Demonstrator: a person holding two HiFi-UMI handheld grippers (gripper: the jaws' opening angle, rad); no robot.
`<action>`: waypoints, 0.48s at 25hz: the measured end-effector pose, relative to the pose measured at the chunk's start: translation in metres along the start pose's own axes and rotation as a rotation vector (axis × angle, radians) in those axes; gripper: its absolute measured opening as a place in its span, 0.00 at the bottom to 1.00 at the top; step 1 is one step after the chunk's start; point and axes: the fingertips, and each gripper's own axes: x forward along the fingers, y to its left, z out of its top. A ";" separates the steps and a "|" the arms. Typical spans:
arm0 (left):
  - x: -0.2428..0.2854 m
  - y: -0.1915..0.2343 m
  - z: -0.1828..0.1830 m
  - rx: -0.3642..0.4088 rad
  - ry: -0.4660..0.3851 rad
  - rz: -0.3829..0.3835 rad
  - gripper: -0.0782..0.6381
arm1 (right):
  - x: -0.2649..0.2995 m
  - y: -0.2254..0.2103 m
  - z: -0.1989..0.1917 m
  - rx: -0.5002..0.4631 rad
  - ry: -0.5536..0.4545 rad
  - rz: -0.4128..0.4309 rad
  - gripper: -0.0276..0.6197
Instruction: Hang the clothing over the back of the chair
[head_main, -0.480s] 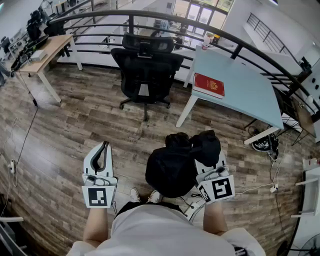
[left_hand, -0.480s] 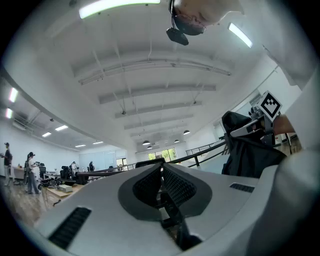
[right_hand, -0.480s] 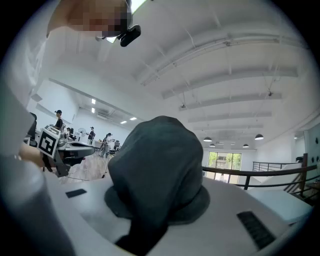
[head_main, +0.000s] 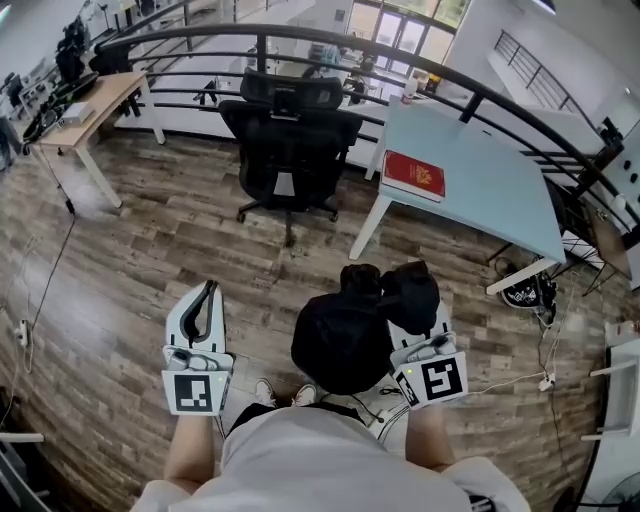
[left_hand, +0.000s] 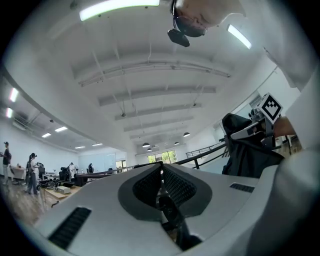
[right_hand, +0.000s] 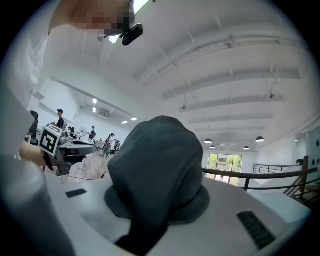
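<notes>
A black office chair (head_main: 290, 140) stands ahead on the wood floor with its back toward me. A bundle of black clothing (head_main: 345, 335) hangs low in front of me. My right gripper (head_main: 412, 298) is shut on it, and the cloth drapes over the jaws and hides their tips. In the right gripper view the same dark clothing (right_hand: 157, 170) covers the jaws. My left gripper (head_main: 210, 290) is held level at the left, shut and empty. Its jaws meet in the left gripper view (left_hand: 161, 172), where the clothing (left_hand: 245, 150) shows off to the right.
A light blue table (head_main: 480, 170) with a red book (head_main: 414, 175) stands right of the chair. A curved black railing (head_main: 200, 40) runs behind both. A wooden desk (head_main: 85, 110) is at the far left. Cables and shoes (head_main: 525, 290) lie under the table's right end.
</notes>
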 end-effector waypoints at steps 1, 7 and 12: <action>0.001 -0.002 0.000 -0.002 -0.005 0.000 0.16 | 0.000 -0.003 -0.001 0.010 -0.002 -0.001 0.20; 0.003 -0.020 -0.003 -0.005 -0.001 0.004 0.16 | -0.007 -0.019 -0.009 0.049 -0.020 0.006 0.21; 0.011 -0.033 -0.009 -0.007 0.013 -0.008 0.16 | -0.006 -0.024 -0.020 0.064 -0.015 0.024 0.21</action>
